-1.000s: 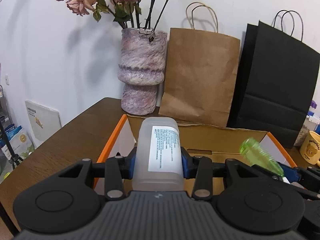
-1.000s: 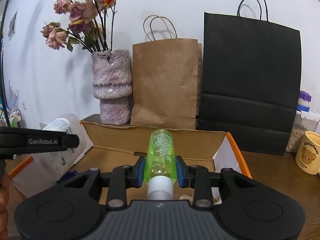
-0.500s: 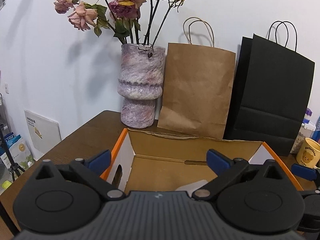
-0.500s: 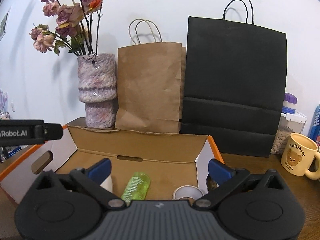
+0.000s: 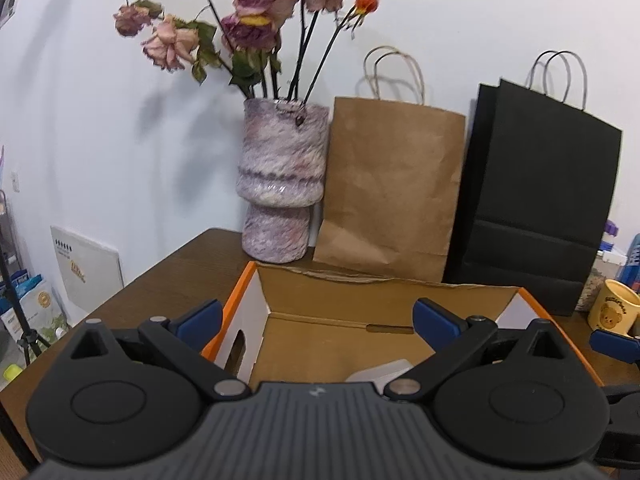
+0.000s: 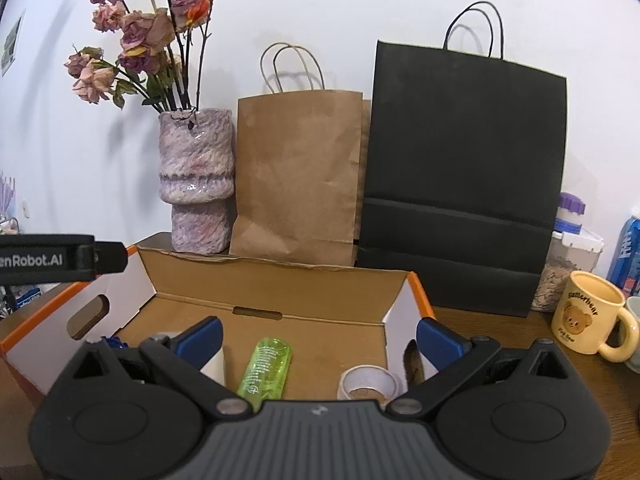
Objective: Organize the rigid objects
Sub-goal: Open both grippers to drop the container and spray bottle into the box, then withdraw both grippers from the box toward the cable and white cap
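- The left claw stands fully spread with nothing between its blue pads; the right claw is equally wide and empty. Both have just been opening.
- Both hover above the cardboard box on the counter.
- Done: the green bottle lies on its side on the box floor, beside a tape roll; a translucent white bottle lies partly hidden under the left claw.
- Left: judging by the counter, a bear mug stays outside the box; whether it belongs inside cannot be told.

Vase, paper bags, mug
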The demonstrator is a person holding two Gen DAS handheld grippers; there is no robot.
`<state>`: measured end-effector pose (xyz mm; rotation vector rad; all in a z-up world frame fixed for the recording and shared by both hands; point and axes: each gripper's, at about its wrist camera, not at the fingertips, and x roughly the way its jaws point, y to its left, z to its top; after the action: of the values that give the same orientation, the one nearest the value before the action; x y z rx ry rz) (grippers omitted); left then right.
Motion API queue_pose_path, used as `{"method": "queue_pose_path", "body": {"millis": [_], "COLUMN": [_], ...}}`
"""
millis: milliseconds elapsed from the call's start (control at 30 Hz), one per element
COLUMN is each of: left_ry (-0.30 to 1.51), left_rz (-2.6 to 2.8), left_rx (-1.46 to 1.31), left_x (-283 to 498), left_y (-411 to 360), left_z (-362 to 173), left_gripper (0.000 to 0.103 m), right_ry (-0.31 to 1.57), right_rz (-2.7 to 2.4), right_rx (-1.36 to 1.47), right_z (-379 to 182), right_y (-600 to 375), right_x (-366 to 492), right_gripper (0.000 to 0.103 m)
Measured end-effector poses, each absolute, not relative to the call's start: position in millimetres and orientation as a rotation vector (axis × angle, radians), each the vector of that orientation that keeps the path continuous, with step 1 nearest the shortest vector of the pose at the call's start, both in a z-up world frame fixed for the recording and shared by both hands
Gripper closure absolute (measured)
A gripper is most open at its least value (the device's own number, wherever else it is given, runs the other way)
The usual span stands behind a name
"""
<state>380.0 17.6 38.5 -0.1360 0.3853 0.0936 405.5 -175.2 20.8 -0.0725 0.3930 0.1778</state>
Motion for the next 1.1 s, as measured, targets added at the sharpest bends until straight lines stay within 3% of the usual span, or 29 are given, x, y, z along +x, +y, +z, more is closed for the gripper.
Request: {"method": "queue_pose_path", "body": {"millis": [500, 1100], "left_ry": [0.329, 0.469], "left_rz": [0.021, 0.007], "left_rx": [-0.093, -0.074], "left_x": [322, 272], "left_y": [0, -5], "left_z": [36, 4], "left_gripper": [0.0, 0.0], "right_ry": [0.352, 0.434], "right_rz": [0.155, 0.165], "right_rx": [-0.08, -0.09], "right_z": [24, -6], "right_y": [-209, -247], "right_x": [349, 269], "right_gripper": [0.0, 0.0]}}
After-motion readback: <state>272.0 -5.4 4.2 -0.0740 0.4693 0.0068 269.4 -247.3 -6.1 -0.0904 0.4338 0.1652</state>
